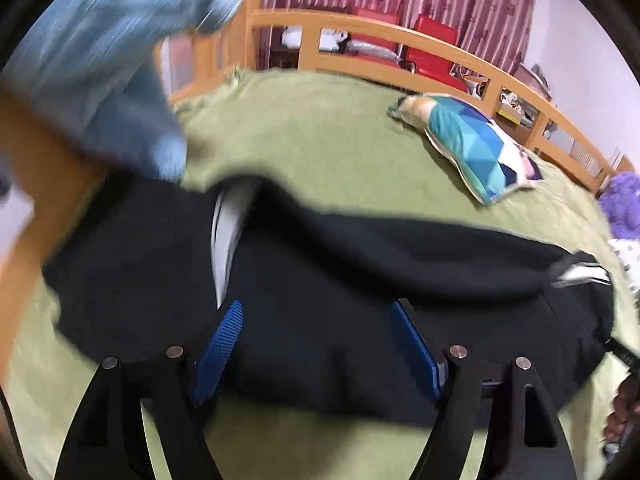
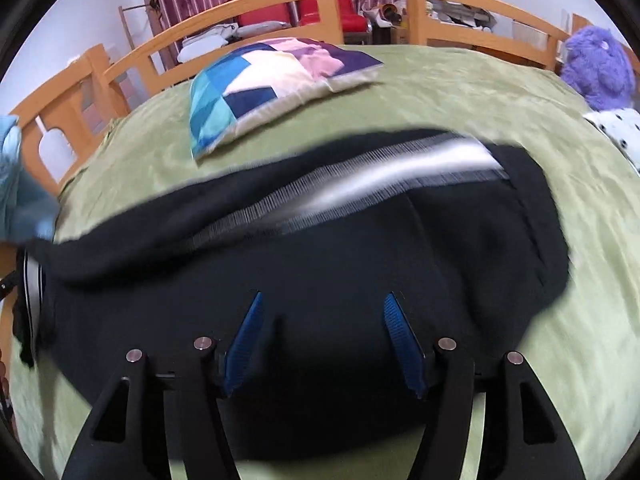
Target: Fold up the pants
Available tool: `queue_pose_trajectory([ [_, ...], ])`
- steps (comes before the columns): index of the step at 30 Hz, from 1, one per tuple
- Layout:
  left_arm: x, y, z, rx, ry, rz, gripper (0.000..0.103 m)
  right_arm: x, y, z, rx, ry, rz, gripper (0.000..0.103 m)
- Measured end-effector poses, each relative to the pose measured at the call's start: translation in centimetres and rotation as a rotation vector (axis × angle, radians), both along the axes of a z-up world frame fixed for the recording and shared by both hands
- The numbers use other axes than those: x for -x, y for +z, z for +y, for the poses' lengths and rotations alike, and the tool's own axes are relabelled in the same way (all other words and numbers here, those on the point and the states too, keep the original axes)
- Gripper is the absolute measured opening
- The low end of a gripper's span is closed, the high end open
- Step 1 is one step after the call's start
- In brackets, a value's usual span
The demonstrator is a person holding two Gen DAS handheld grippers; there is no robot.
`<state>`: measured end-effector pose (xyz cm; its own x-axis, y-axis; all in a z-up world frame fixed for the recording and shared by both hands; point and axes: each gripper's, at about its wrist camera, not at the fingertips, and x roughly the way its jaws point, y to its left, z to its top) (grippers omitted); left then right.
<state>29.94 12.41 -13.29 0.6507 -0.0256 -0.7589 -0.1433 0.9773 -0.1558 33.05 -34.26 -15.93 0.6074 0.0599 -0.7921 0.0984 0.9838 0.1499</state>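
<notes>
Pants lie limp and soft on the bed, my left fingers and right fingers spread, empty; I'd pinch the folded edge.

Pants matt black knit cloth; bedsheet soft green fabric; rail varnished wood.

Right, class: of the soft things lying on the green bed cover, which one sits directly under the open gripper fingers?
The black pants with the white side stripe. The patchwork pillow and purple plush toy lie farther back, near the wooden rail.
</notes>
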Motion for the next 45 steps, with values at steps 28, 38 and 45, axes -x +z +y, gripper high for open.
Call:
queue_pose_trajectory([
  [28, -0.8, -9.4, 3.2, 0.366, 0.284, 0.09, 0.011, -0.5, -6.0, -8.1, -0.342, -0.284, -0.088, 0.015],
  [38, 9.0, -5.0, -2.5, 0.299, 0.146, 0.09, 0.009, 8.7, -1.5, -12.0, -0.332, -0.301, -0.1, 0.013],
  [45, 20.3, -6.0, -11.1, 0.347, -0.015, 0.158, 0.01, 24.1, -0.7, -21.7, -0.239, -0.385, -0.069, 0.013],
])
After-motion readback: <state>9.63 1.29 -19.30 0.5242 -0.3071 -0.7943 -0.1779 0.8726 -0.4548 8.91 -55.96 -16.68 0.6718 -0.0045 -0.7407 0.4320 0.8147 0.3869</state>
